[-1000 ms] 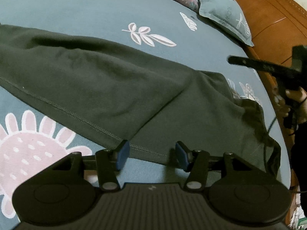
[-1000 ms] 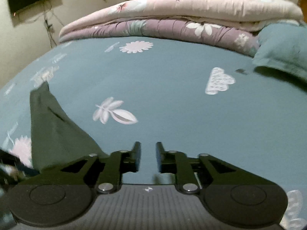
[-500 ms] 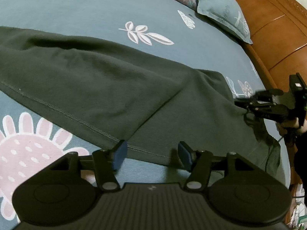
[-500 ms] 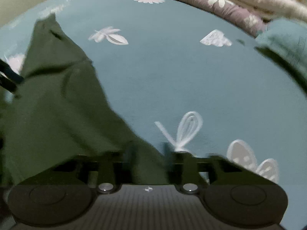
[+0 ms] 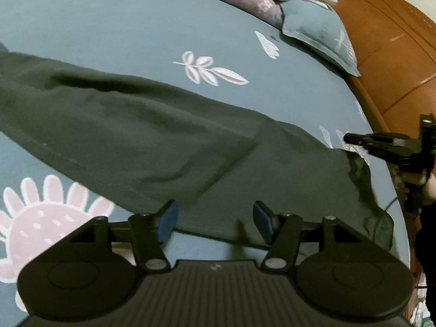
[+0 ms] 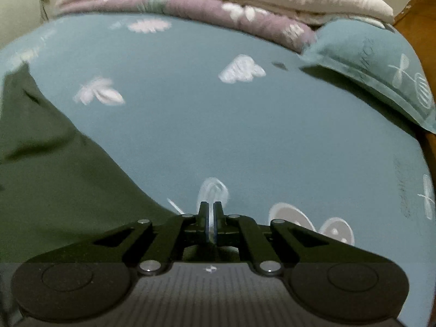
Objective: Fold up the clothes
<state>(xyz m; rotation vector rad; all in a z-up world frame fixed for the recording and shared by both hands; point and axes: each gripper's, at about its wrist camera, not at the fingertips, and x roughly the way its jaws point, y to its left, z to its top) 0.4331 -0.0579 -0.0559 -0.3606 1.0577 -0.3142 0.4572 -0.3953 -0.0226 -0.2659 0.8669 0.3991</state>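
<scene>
Dark green trousers (image 5: 169, 147) lie spread across the teal flowered bedsheet (image 5: 136, 27). In the left wrist view my left gripper (image 5: 215, 218) hovers open over their near hem, its blue pads (image 5: 167, 219) apart and pressing on nothing. My right gripper (image 5: 347, 138) shows at the right of that view, just above the rumpled waist end (image 5: 359, 174) of the trousers. In the right wrist view the right gripper (image 6: 210, 209) is shut over a white print on the sheet. No cloth shows between its fingers there; the trousers (image 6: 54, 169) lie to its left.
A folded quilt (image 6: 218, 2) and a teal pillow (image 6: 381, 62) lie at the far side of the bed. A brown wooden bed frame (image 5: 395, 54) runs along the right edge. A person's hand (image 5: 427, 185) holds the right gripper.
The right gripper swung down from above the sheet to the waist end of the trousers and went from open to shut. The left gripper stayed over the hem, its jaws slightly wider.
</scene>
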